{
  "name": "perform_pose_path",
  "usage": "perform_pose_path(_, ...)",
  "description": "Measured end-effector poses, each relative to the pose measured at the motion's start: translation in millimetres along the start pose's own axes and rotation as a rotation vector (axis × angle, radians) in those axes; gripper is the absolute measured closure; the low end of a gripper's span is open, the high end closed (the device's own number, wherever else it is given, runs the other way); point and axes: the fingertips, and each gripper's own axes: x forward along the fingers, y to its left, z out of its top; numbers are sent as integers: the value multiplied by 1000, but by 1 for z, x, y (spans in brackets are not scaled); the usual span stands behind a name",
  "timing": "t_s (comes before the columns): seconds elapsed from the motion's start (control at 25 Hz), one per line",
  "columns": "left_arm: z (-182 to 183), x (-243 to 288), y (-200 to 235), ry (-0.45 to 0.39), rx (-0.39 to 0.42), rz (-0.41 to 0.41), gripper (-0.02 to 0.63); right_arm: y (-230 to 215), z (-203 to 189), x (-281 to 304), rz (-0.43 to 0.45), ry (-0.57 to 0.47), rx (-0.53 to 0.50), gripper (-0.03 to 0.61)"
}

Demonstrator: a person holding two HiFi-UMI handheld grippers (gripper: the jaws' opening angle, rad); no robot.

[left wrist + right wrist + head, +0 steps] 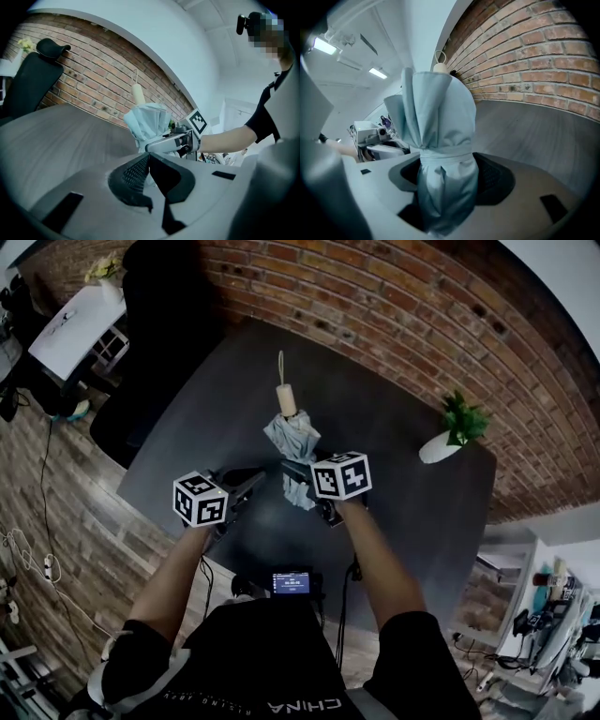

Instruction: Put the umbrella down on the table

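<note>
A folded pale blue umbrella (292, 435) with a beige handle (287, 399) and a cord loop stands upright over the dark grey table (403, 521). My right gripper (300, 474) is shut on it around the strapped waist, with the cloth (440, 122) filling the space between its jaws (445, 183). My left gripper (251, 484) sits just left of the umbrella, its jaws (149, 157) shut tip to tip with nothing clearly held. The umbrella (149, 119) rises just past those tips. Its lower end is hidden, so contact with the table cannot be told.
A potted plant in a white pot (455, 432) stands at the table's far right. A black office chair (155, 306) sits at the far left corner beside a white desk (75, 324). A brick wall (394, 306) runs behind the table.
</note>
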Motion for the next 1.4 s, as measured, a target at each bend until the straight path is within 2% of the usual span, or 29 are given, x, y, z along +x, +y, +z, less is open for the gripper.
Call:
perform_pose_path(0.2,3,18,24,10,-29,42,611,-28,8,31,31,122,-66,273)
perform_pose_path(0.44,2,38,52,23,-69,82,611,-66,11,65,17,294,-177,273)
perform_pose_path(0.6,1,49,65,35,-87,96,611,-88,13,80,1,370,-224,273)
perform_pose_path(0.88,1,67,77,59,-101,100,611,-106,27,105,-22,439,-294,273)
perform_pose_path(1.08,-5,70,83,83,-110,103,611,-107,25,120,-27,435,-340,273)
perform_pose_path(1.4,-9,70,91,101,-117,116,611,-112,24,133,-49,418,-358,272)
